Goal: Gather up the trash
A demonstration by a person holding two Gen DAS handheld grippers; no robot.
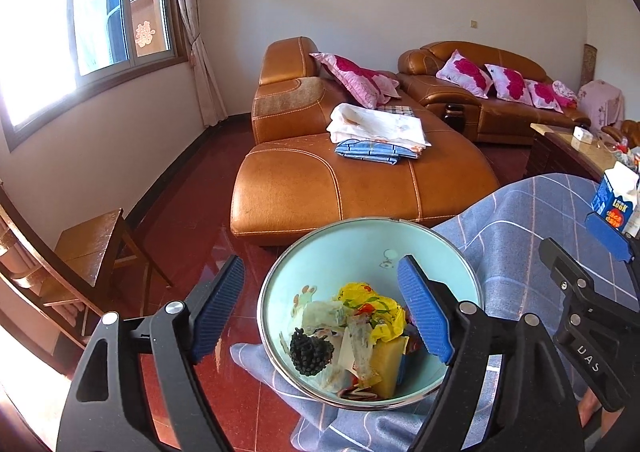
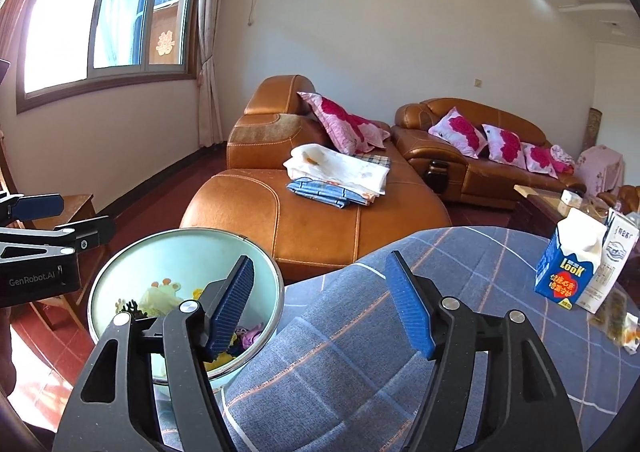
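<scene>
**Both grippers wide over the trash bowl**

The pale blue enamel bowl with the steel rim (image 1: 370, 248) sat at the edge of the table draped in a blue-grey checked cloth (image 1: 532, 236), and it was loaded — a crumpled yellow wrapper (image 1: 370, 310), a yellow sponge block (image 1: 387, 366), a black knobbly lump (image 1: 311, 350) and clear plastic scraps piled inside. The left gripper (image 1: 326, 310) hovered right over that bowl with its blue ribbed pads spread apart, nothing between them; one pad hung outside the bowl's rim, the other above the trash. The right gripper (image 2: 326, 304) was open too and empty — one pad over the bowl (image 2: 176, 248), the other over the cloth just beside it. Well to the far side of the cloth from the bowl stood a blue and white milk carton (image 2: 568, 264), touching a second white carton (image 2: 612, 264), with small snack wrappers (image 2: 618, 326) just beside them. Beyond the bowl stretched the orange leather sofa (image 1: 320, 180).
</scene>
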